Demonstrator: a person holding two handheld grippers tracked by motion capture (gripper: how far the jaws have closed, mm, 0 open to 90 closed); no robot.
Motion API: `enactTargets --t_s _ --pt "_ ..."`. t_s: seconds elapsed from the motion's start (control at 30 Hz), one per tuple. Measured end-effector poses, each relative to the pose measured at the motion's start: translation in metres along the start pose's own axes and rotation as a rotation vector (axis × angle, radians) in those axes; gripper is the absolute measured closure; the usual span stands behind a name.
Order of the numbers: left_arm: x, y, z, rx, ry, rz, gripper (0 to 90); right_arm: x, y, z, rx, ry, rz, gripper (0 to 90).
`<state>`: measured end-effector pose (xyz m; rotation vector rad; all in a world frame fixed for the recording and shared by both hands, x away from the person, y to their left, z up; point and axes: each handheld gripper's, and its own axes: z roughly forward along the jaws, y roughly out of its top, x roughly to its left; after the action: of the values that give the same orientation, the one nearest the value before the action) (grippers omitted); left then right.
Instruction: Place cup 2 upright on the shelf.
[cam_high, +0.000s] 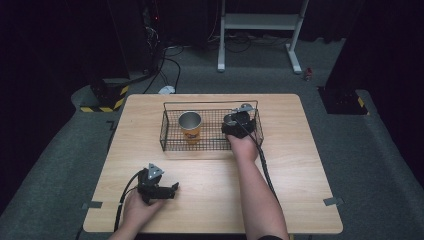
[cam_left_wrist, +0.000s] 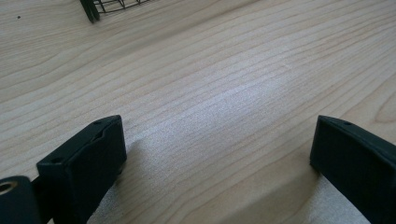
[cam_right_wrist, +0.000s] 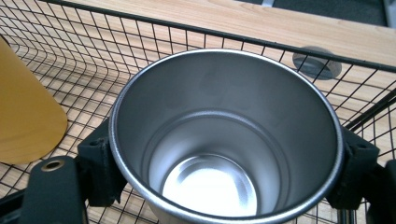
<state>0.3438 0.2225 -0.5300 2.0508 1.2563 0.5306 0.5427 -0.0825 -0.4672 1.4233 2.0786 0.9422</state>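
Note:
A black wire basket (cam_high: 170, 107) stands at the back middle of the wooden table (cam_high: 300, 165). An orange cup with a steel inside (cam_high: 190, 127) stands upright in its left half. My right gripper (cam_high: 239, 122) reaches into the basket's right half, shut on a plain steel cup (cam_high: 230, 119). In the right gripper view both jaws press the sides of that steel cup (cam_right_wrist: 224, 140), which is upright and empty, with the orange cup (cam_right_wrist: 23, 112) to its left. My left gripper (cam_high: 172, 189) rests low over the table's front left, open, with bare wood between its jaws (cam_left_wrist: 217, 149).
The basket's wire wall (cam_right_wrist: 187, 32) rises just beyond the steel cup. A round grey grommet (cam_right_wrist: 317, 63) sits in the tabletop behind the basket. A white desk frame (cam_high: 260, 22) and cables lie on the floor beyond the table.

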Motion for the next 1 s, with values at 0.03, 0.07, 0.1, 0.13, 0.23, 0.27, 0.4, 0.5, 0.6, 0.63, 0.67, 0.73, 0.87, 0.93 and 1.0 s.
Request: enactTargets --t_s 0.03,0.07,0.1,0.13,0.23,0.27,0.4,0.5,0.6,0.63,0.67,0.73,0.87,0.93,1.0 --pt "0.0 0.0 0.0 0.0 0.0 0.001 3.8 -0.0005 0.0 0.0003 0.005 0.004 0.016 18.4" --pt "0.0 0.0 0.0 0.0 0.001 0.0 3.8 -0.0017 -0.0001 0.0004 0.01 0.01 0.02 18.3" --pt "0.0 0.0 0.0 0.0 0.001 0.0 3.8 -0.0019 -0.0001 0.0002 0.016 0.014 0.029 18.3" --pt "0.0 0.0 0.0 0.0 0.001 -0.001 3.8 -0.0024 -0.0002 0.0 0.022 0.014 0.028 18.4" --pt "-0.0001 -0.0001 0.0001 -0.002 0.0 -0.001 3.8 -0.0029 -0.0005 -0.0004 0.044 0.016 0.022 18.3" --pt "-0.0001 0.0 0.0 -0.001 -0.001 -0.001 3.8 -0.0033 -0.0007 -0.0003 0.049 0.018 0.024 18.3" --pt "-0.0001 0.0 0.0 -0.001 -0.001 -0.001 3.8 -0.0048 -0.0008 -0.0005 0.066 0.028 0.025 18.2" --pt "-0.0001 0.0 0.0 -0.001 -0.001 -0.001 3.8 -0.0059 -0.0005 -0.001 0.07 0.035 0.019 18.1" --pt "-0.0002 -0.0001 0.0 -0.001 0.0 -0.001 3.9 -0.0053 -0.0008 -0.0016 0.078 0.037 0.015 17.8" --pt "0.0 0.0 -0.0002 0.002 0.001 0.002 3.9 -0.0051 -0.0006 -0.0022 0.082 0.037 0.011 17.6" --pt "-0.0003 -0.0001 0.0 -0.001 0.002 -0.001 3.9 -0.005 -0.0005 -0.0026 0.083 0.039 0.009 17.5" --pt "-0.0002 -0.0001 -0.0003 0.002 0.003 0.002 4.0 -0.0048 -0.0002 -0.0036 0.09 0.041 0.004 17.3" --pt "-0.0001 -0.0001 -0.0005 0.004 0.003 0.004 4.0 -0.0054 -0.0008 -0.0048 0.099 0.048 0.0 16.5" --pt "0.0 -0.0001 -0.0005 0.004 0.003 0.005 4.0 -0.0053 -0.001 -0.0051 0.099 0.051 -0.004 15.9" --pt "0.0 -0.0001 -0.0005 0.004 0.003 0.005 4.0 -0.0048 -0.0011 -0.0055 0.101 0.053 -0.006 15.3"
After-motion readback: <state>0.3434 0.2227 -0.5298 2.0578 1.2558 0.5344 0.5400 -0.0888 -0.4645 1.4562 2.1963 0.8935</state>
